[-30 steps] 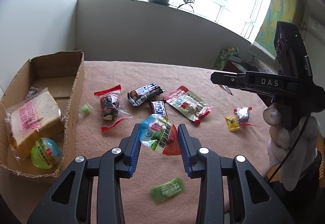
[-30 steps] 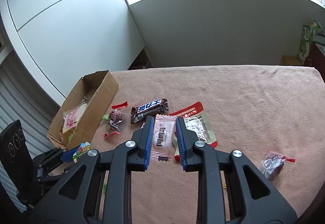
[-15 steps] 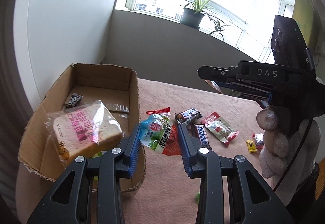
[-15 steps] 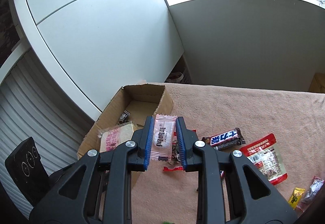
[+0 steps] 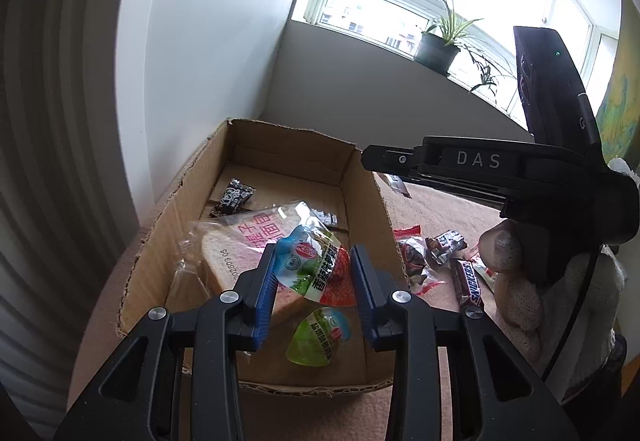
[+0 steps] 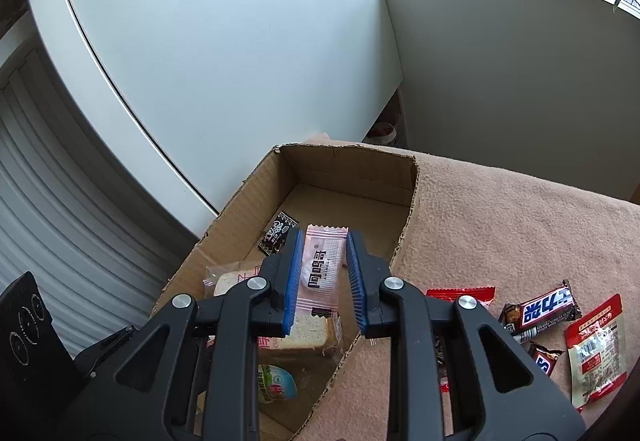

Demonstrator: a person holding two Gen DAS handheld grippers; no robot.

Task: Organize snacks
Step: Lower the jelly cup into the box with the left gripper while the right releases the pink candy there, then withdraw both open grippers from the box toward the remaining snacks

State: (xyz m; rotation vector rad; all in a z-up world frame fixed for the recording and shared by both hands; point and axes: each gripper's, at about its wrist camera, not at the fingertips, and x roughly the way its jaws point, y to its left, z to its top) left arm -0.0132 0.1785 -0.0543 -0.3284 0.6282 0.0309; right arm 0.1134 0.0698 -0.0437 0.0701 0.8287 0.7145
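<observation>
My left gripper (image 5: 314,273) is shut on a green, blue and red snack pouch (image 5: 316,267) and holds it above the near end of an open cardboard box (image 5: 288,143). My right gripper (image 6: 322,275) is shut on a pink wafer packet (image 6: 322,269) and holds it over the same box (image 6: 344,165). In the box lie a wrapped bread slice (image 5: 236,245), a green jelly cup (image 5: 318,337) and a small black packet (image 5: 234,195). The right gripper's body (image 5: 500,165) shows in the left wrist view, beside the box.
On the pink tablecloth (image 6: 520,221) right of the box lie Snickers bars (image 6: 540,311), a red-edged candy bag (image 5: 414,257) and a red and white pouch (image 6: 598,349). A white wall and a window with a potted plant (image 5: 438,49) stand behind.
Both grippers have swung left from over the loose snacks to above the box, each still holding its packet. The box now fills the middle of both views.
</observation>
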